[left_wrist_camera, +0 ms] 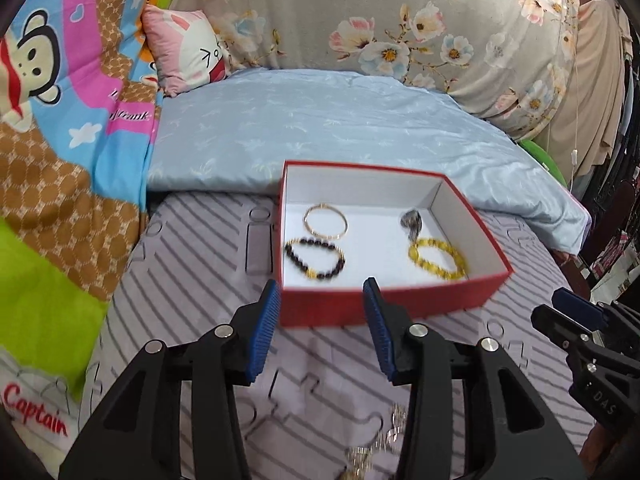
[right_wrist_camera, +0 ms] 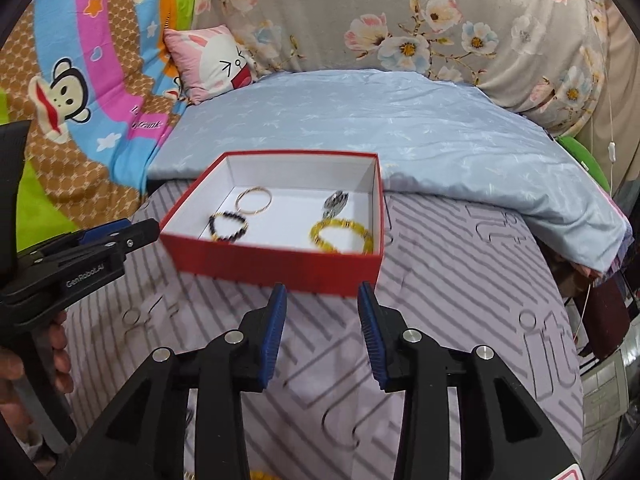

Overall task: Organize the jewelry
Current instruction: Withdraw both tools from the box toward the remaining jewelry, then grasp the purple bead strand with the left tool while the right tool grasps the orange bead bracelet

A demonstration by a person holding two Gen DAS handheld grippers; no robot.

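Jewelry sits in a red box (left_wrist_camera: 384, 304) w/ white lining, on a grey striped mat (left_wrist_camera: 192, 264). Left wrist view: gold bangle (left_wrist_camera: 325, 221) just behind a dark bead bracelet (left_wrist_camera: 315, 258), yellow bead bracelet (left_wrist_camera: 437, 259) to the right, small dark metal piece (left_wrist_camera: 410, 220) behind it. Left gripper (left_wrist_camera: 322, 330) is partly open, nothing between its pads, just short of the box's near wall; a blurred chain piece (left_wrist_camera: 384, 440) lies on the mat under it. Right gripper's tip (left_wrist_camera: 576, 312) shows at the right edge. Blue quilt (left_wrist_camera: 320, 128) and floral bedding (left_wrist_camera: 400, 20) lie behind the box. Right wrist view: right gripper (right_wrist_camera: 322, 330) partly open, empty, near the box (right_wrist_camera: 280, 264); left gripper (right_wrist_camera: 120, 236) beside the box's left corner, a hand (right_wrist_camera: 56, 360) on its grip; cartoon blanket (right_wrist_camera: 80, 80) and pink pillow (right_wrist_camera: 212, 60) further back.
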